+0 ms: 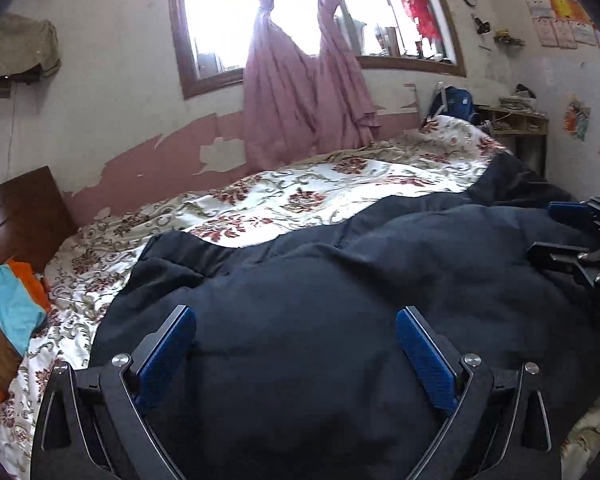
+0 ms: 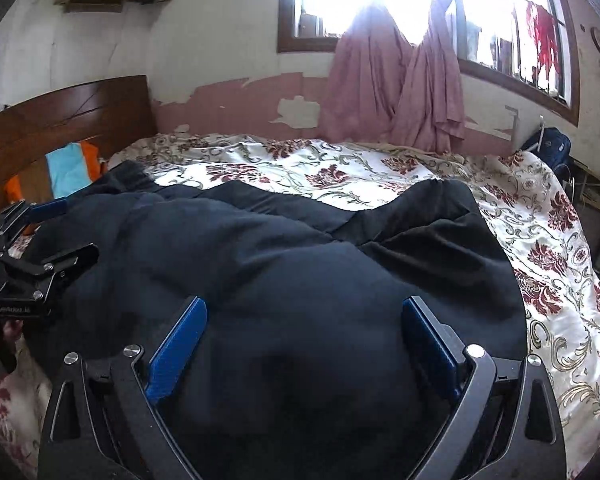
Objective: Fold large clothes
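Note:
A large dark navy padded garment (image 1: 340,272) lies spread across the near side of the bed; it also fills the right wrist view (image 2: 260,256). My left gripper (image 1: 296,316) is open, its blue pads wide apart just above the garment's left part. My right gripper (image 2: 304,312) is open over the garment's right part. Each gripper shows in the other's view: the right gripper at the right edge (image 1: 556,232), the left gripper at the left edge (image 2: 66,228), both open. Nothing is held.
The bed has a floral cover (image 1: 332,188) (image 2: 380,168). Folded orange and turquoise clothes (image 1: 12,304) lie by the wooden headboard (image 2: 72,112). Pink curtains (image 1: 300,92) hang under the window. A blue backpack (image 1: 452,102) and a desk (image 1: 516,120) stand beyond the bed's foot.

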`<state>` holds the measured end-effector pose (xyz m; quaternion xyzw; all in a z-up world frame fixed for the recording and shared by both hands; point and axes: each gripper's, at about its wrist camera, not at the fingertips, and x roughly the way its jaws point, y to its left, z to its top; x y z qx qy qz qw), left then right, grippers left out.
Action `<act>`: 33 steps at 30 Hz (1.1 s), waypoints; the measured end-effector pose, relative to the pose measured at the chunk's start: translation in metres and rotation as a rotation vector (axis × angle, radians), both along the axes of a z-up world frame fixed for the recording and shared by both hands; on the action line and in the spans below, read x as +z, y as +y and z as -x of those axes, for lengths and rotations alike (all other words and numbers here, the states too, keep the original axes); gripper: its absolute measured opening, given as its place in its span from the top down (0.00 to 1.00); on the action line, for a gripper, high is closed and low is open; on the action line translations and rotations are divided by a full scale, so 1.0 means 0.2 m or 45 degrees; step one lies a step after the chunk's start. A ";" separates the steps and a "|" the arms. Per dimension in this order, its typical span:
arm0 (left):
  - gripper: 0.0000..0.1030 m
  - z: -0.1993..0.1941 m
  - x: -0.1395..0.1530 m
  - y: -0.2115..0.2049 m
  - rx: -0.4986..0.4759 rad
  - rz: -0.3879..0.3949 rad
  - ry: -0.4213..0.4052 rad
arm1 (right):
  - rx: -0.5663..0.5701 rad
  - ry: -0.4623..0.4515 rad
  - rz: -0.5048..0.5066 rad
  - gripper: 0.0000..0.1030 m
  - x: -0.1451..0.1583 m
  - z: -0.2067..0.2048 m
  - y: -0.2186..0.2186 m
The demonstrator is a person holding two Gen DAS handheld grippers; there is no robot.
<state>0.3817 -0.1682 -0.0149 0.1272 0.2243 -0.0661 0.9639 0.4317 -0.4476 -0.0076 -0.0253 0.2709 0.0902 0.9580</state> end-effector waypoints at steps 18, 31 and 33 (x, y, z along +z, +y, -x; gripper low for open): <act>0.00 -0.41 -0.12 0.31 0.115 0.459 0.172 | -0.165 0.116 0.062 0.02 -0.12 -0.38 0.04; 0.00 -0.48 -0.23 0.19 0.141 0.285 0.117 | -0.113 0.144 -0.175 0.01 -0.30 -0.50 -0.07; 0.00 -0.48 -0.24 0.18 0.132 0.284 0.113 | -0.111 0.136 -0.200 0.01 -0.32 -0.50 -0.08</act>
